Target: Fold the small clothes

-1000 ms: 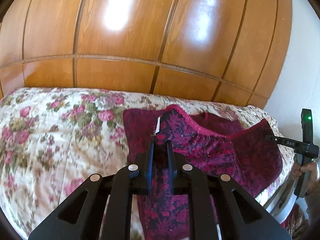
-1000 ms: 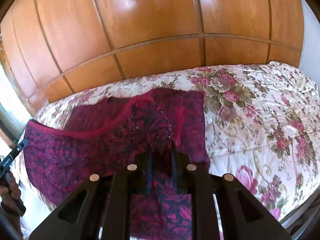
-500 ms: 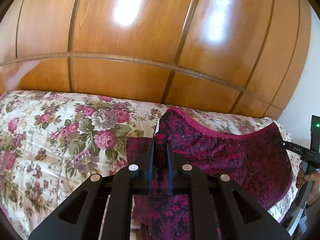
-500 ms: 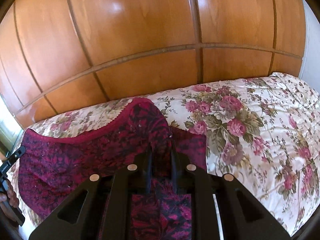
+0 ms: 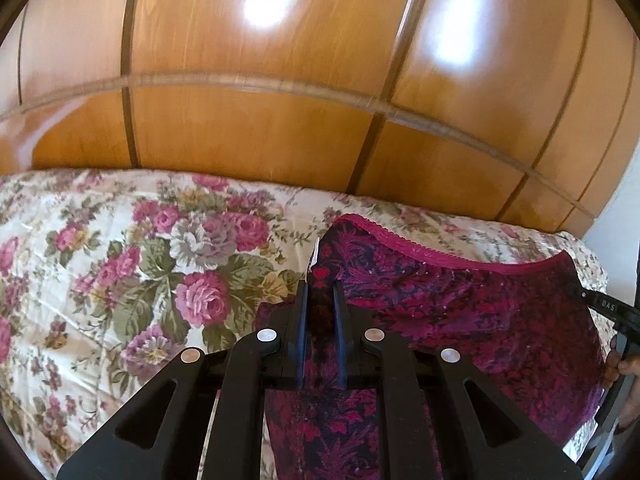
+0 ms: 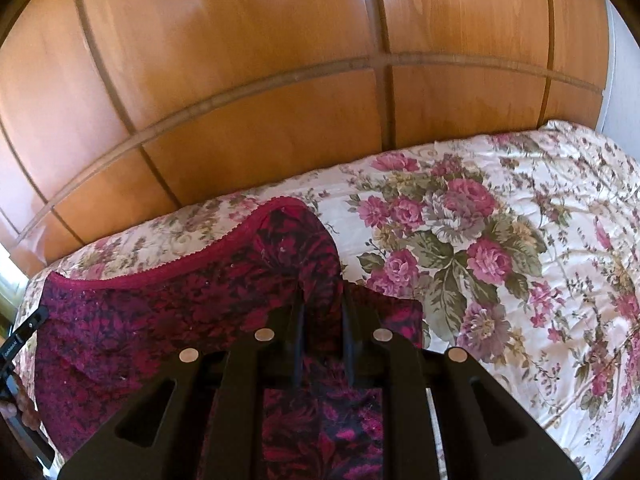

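Observation:
A small dark red and navy patterned garment (image 5: 472, 312) with a pink lace trim hangs stretched between my two grippers above the floral bedspread (image 5: 120, 280). My left gripper (image 5: 320, 292) is shut on one top corner of it. My right gripper (image 6: 322, 300) is shut on the other top corner of the garment (image 6: 180, 308). The cloth sags in a curve between them, and its lower part lies on the bed under the fingers. The right gripper's body shows at the right edge of the left wrist view (image 5: 612, 308).
A glossy wooden wardrobe wall (image 5: 280, 100) rises right behind the bed. The floral bedspread (image 6: 520, 260) spreads wide to the outer side of each gripper. A white wall (image 6: 624, 80) stands at the far right.
Both grippers have lifted the garment's top edge up and pulled it back toward me. Less of the cloth lies flat on the bed, and more of the bedspread shows behind it.

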The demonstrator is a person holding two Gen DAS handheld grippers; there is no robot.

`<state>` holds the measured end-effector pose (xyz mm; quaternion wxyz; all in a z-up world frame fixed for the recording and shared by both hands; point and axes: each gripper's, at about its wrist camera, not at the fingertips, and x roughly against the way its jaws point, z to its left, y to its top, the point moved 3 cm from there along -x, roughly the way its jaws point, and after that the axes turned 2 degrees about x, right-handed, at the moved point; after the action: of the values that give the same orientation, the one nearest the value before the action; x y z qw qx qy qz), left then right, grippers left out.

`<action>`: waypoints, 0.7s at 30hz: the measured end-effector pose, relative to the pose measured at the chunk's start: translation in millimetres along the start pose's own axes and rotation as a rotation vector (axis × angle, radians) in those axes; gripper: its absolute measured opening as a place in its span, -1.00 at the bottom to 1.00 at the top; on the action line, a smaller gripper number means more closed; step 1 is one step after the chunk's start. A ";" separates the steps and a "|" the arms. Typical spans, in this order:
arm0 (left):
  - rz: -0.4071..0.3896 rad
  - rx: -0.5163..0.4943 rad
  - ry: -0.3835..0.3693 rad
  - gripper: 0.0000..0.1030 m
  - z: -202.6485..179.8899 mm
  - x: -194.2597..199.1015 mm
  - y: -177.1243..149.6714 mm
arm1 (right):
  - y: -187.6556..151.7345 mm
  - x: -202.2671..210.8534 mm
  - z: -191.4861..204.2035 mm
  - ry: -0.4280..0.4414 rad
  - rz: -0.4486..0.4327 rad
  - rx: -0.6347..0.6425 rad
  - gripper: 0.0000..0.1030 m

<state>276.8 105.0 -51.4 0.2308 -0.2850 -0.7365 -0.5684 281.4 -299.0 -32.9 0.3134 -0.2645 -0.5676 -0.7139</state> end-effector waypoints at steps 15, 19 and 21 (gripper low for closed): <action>0.080 0.145 -0.072 0.04 34.8 7.0 -29.4 | -19.9 -2.4 -19.8 0.024 0.070 -0.018 -0.20; 0.088 0.150 -0.167 0.15 36.4 41.1 -68.2 | -53.6 33.6 -36.7 0.126 0.079 -0.050 -0.06; 0.091 0.172 -0.220 0.35 36.2 57.9 -93.9 | -78.6 49.0 -46.5 0.164 0.097 -0.067 0.04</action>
<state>169.8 131.2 -88.2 0.1978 -0.3581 -0.7897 -0.4571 189.1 -339.1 -57.6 0.3840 -0.2424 -0.5024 -0.7358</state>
